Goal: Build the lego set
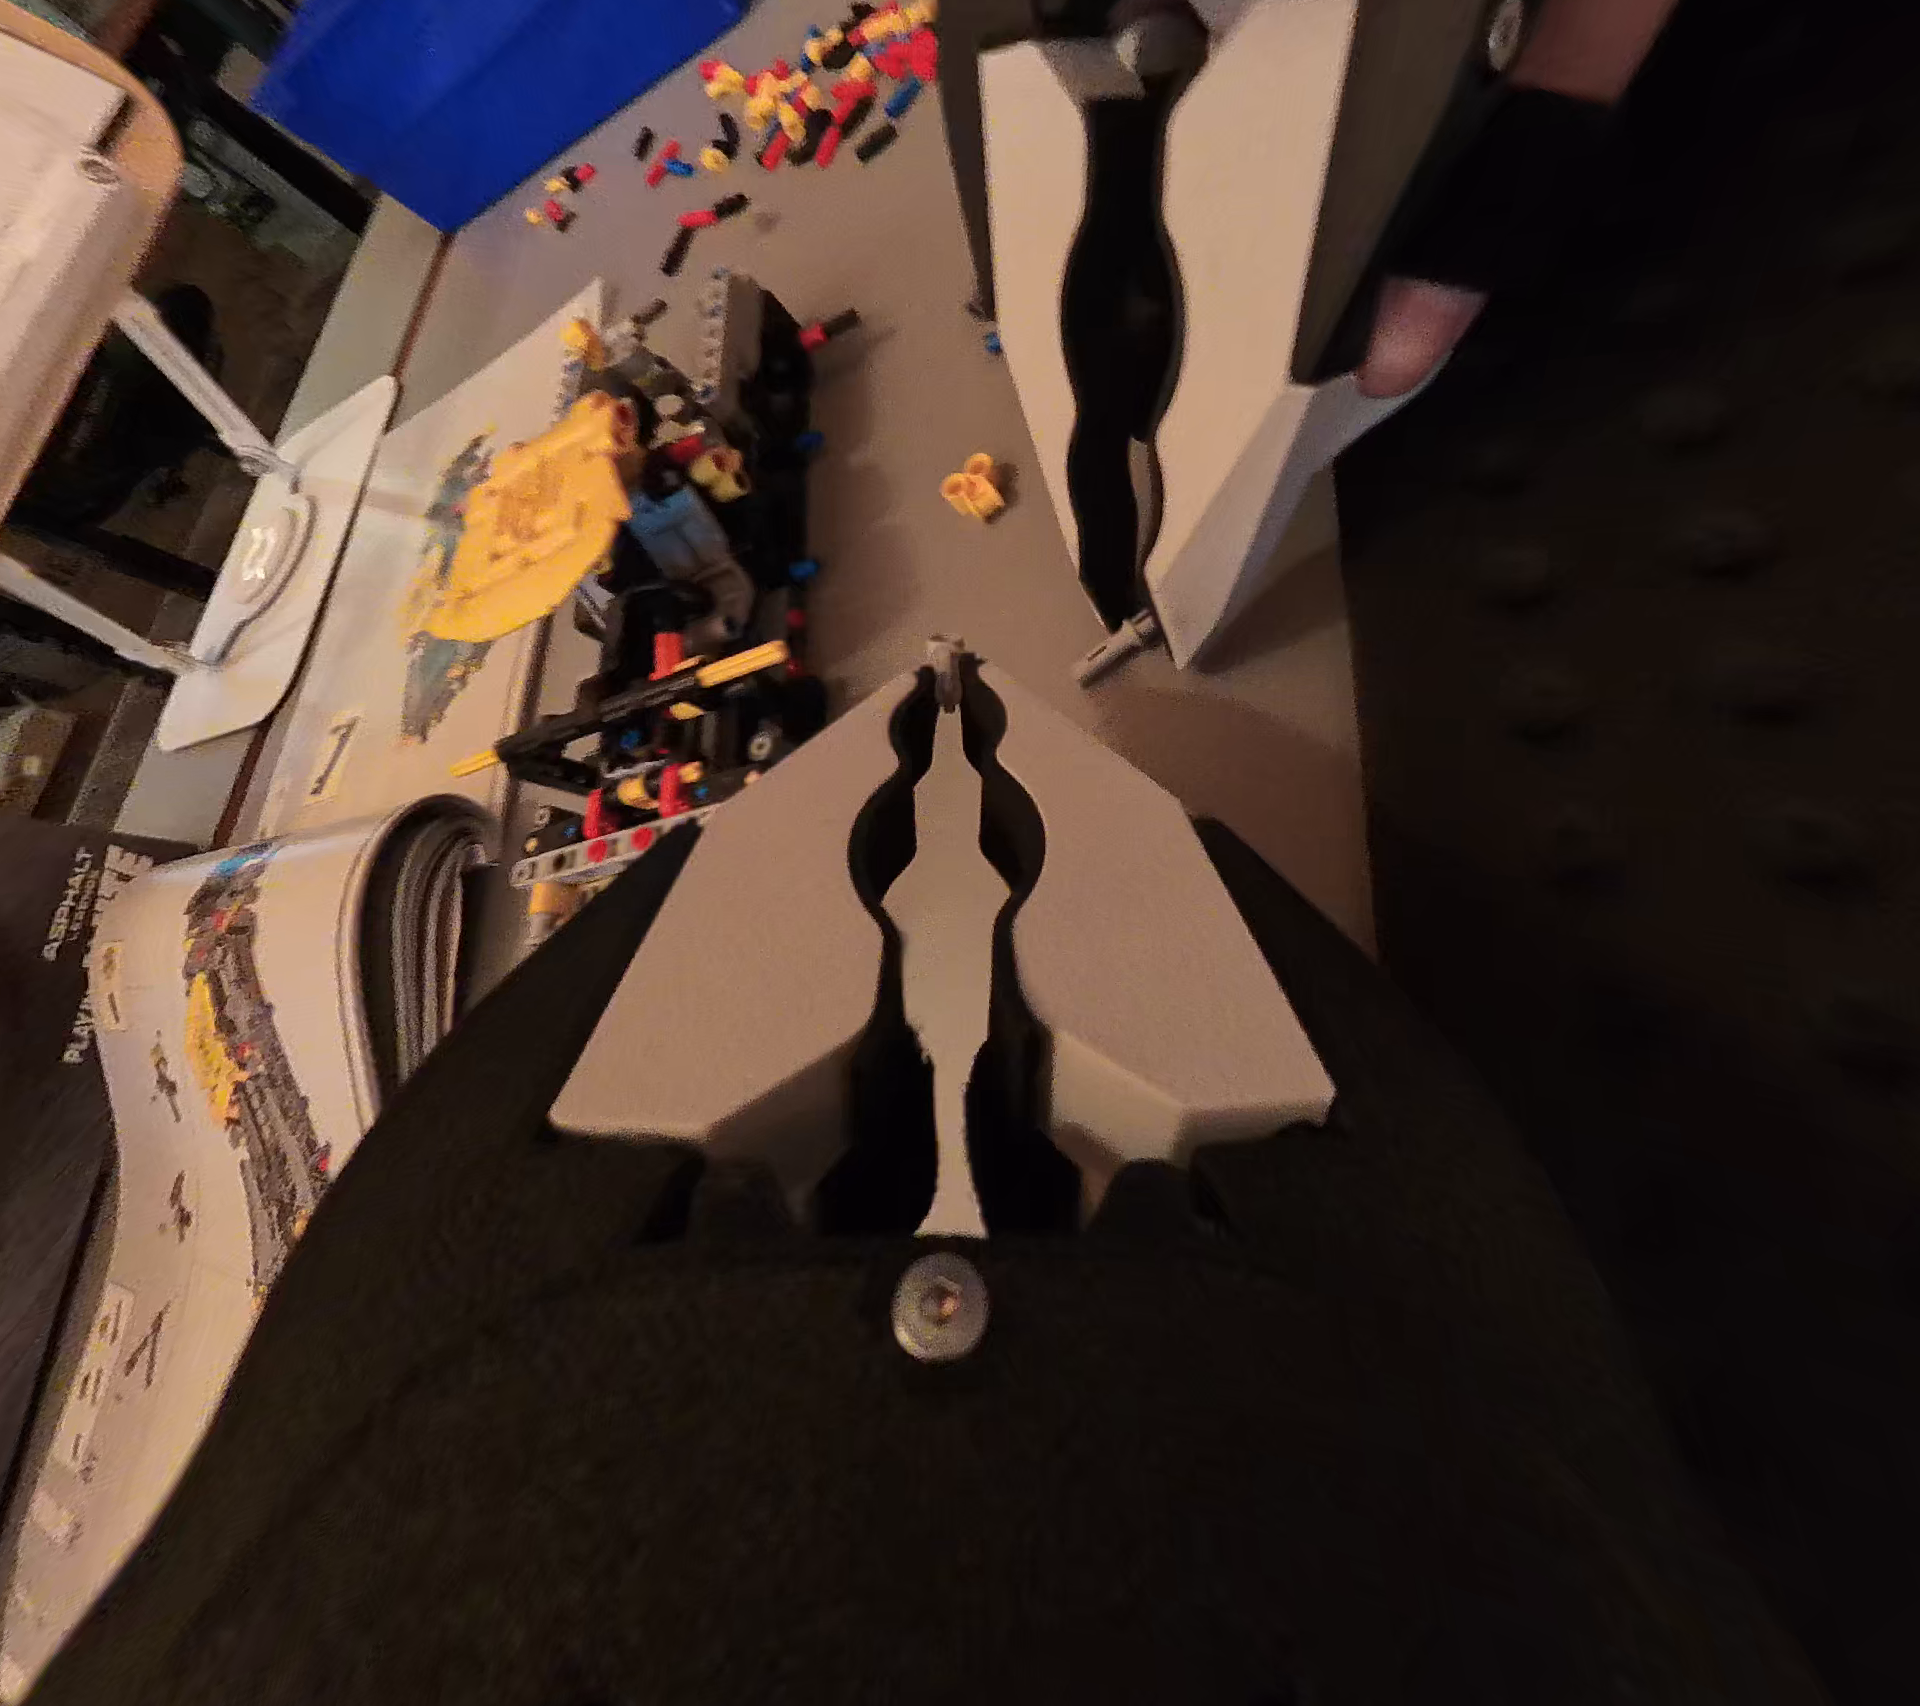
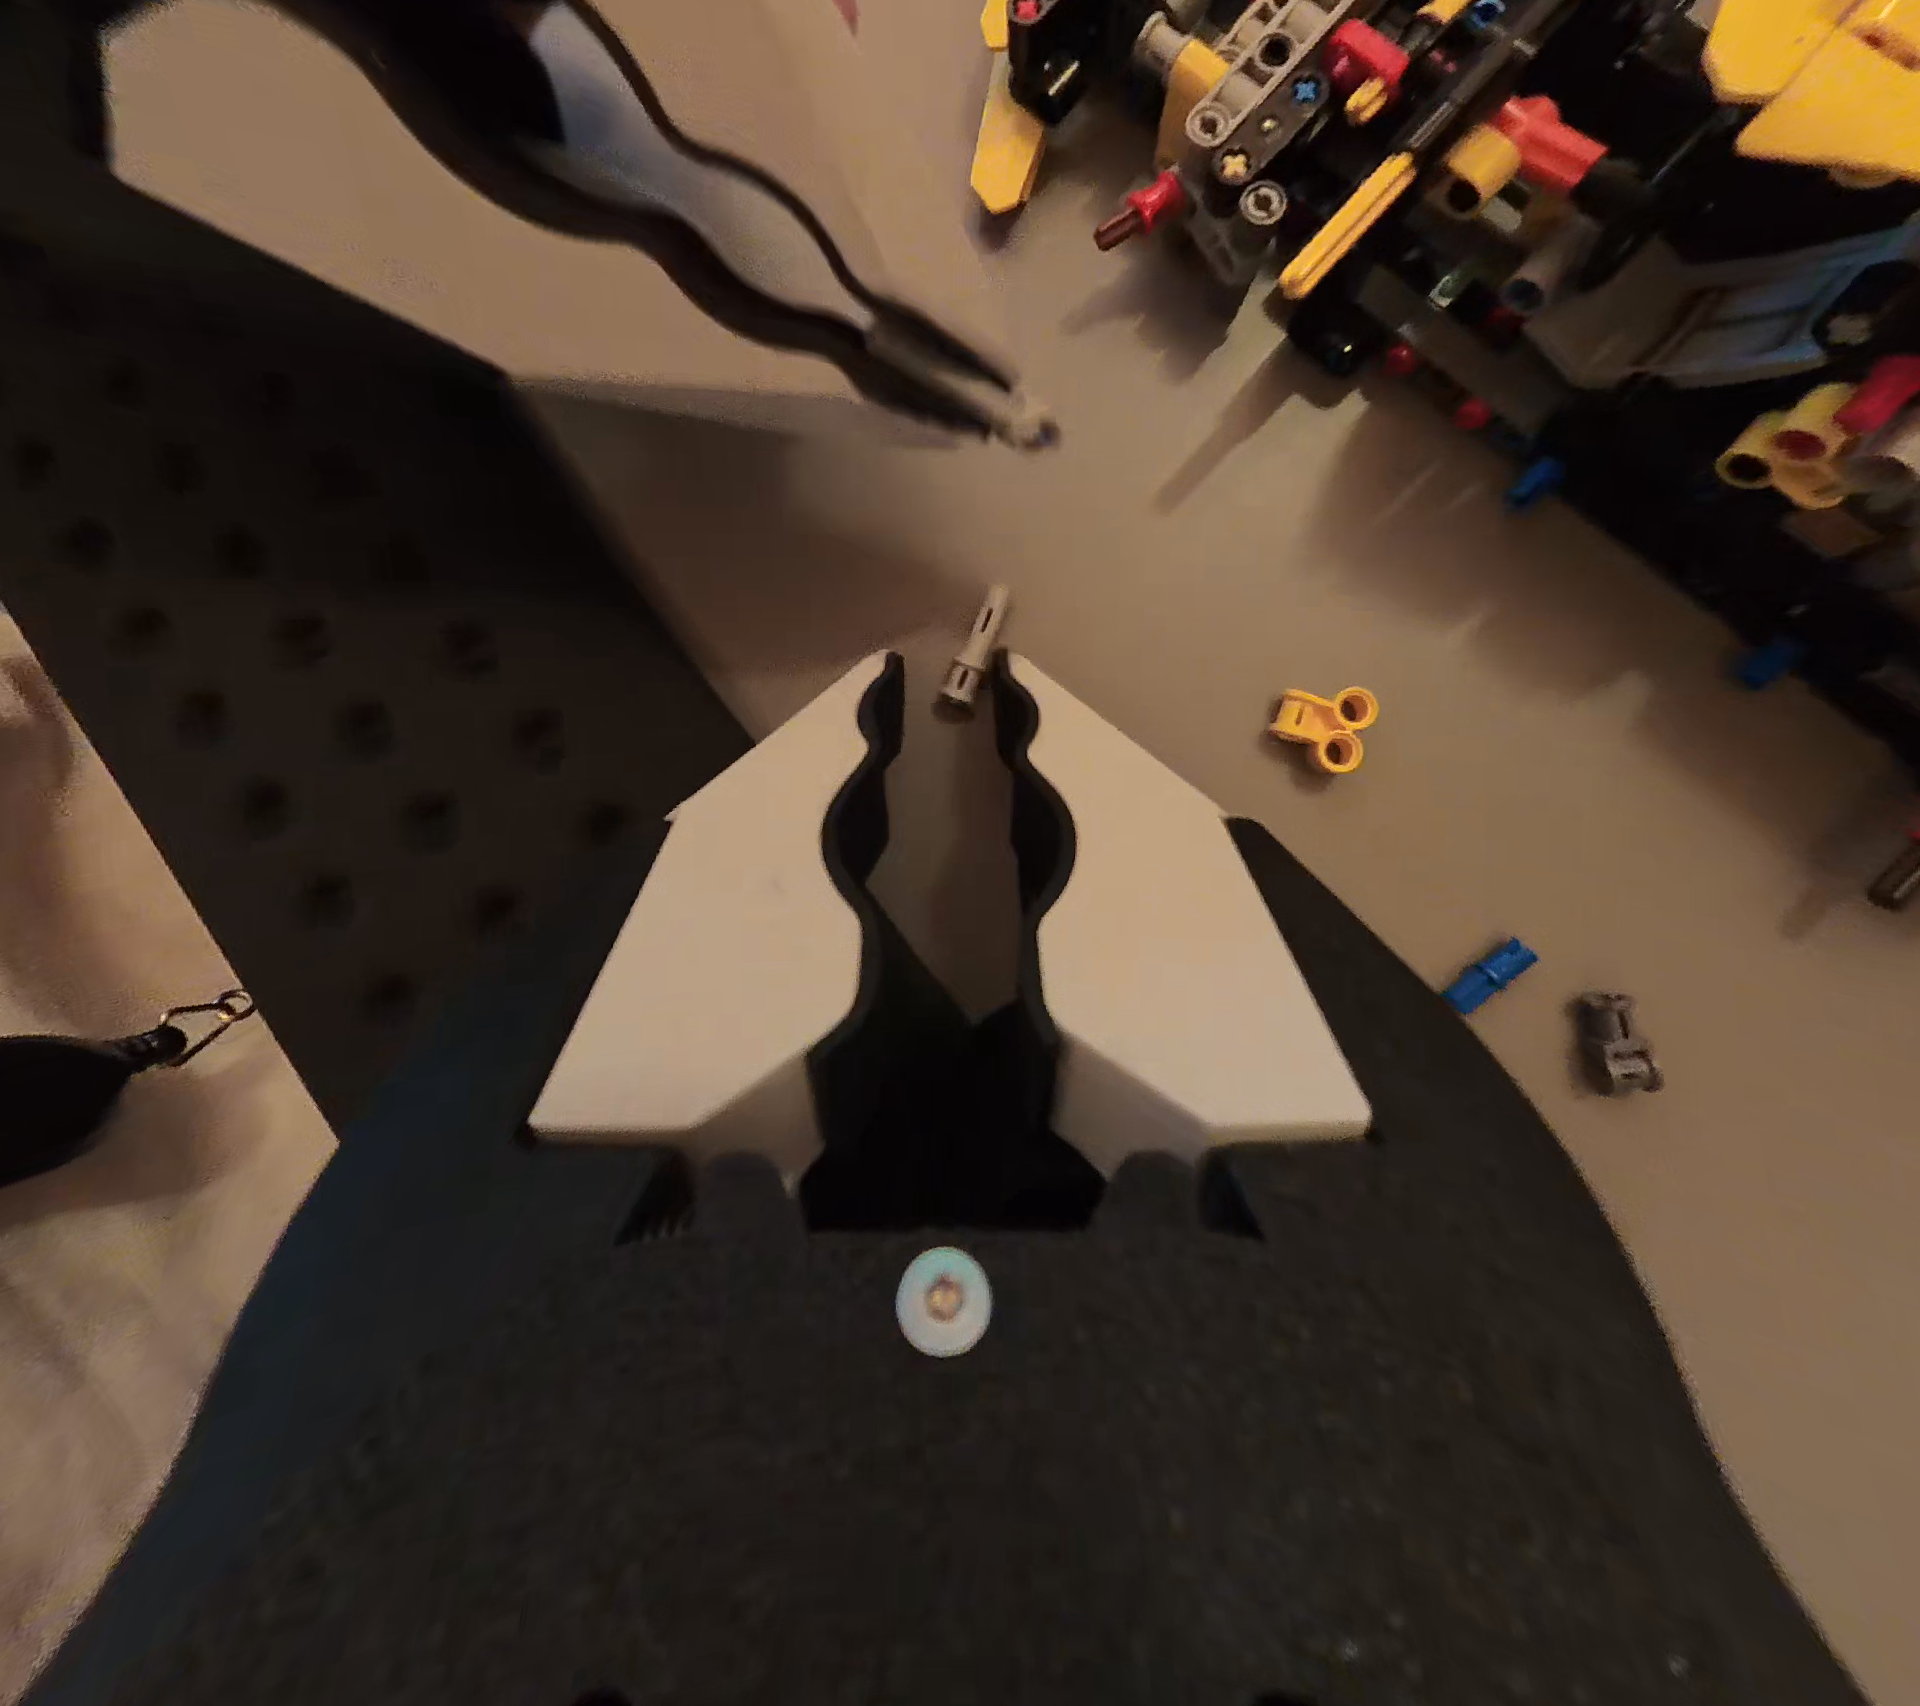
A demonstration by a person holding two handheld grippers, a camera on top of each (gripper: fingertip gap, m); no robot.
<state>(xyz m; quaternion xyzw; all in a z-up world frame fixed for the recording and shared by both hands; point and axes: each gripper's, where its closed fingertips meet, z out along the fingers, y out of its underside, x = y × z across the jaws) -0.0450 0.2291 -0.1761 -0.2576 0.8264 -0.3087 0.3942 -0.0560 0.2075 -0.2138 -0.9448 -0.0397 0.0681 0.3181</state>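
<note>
At frame centre, the left gripper (image 1: 948, 677) pinches a grey piece (image 1: 945, 654) while the right gripper (image 2: 948, 682), parted, touches a grey pin (image 2: 977, 650), probably for joining.

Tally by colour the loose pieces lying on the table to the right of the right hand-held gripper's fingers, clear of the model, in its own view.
Yellow connector: 1
Blue pin: 1
Grey piece: 1
Dark piece, cut off at the frame edge: 1
Total: 4
</note>
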